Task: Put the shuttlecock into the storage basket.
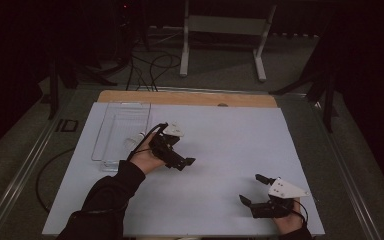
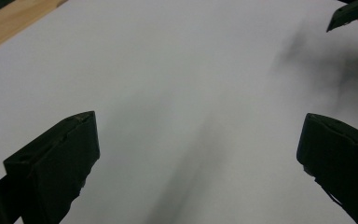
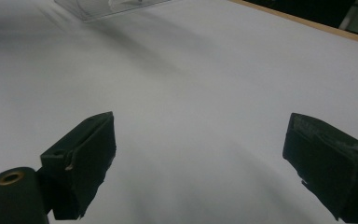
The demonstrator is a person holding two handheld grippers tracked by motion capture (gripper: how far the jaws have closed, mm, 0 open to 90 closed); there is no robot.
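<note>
My left gripper [image 1: 182, 148] hovers over the white table sheet [image 1: 230, 135] left of centre, pointing to the right, next to a clear plastic tray [image 1: 121, 131]. In the left gripper view its jaws stand wide apart, and the left gripper [image 2: 198, 122] holds nothing. My right gripper [image 1: 250, 188] sits near the front right edge, pointing left. It is open too; in its own view the right gripper [image 3: 199, 120] has just bare sheet between its fingers. One black finger of the right gripper [image 2: 349, 14] shows at the top right of the left gripper view.
The clear tray [image 3: 107, 5] lies at the sheet's back left and looks empty. A wooden strip [image 1: 180, 97] borders the far edge of the table. Beyond it are cables [image 1: 152, 65] and a white stand [image 1: 222, 30] on the floor.
</note>
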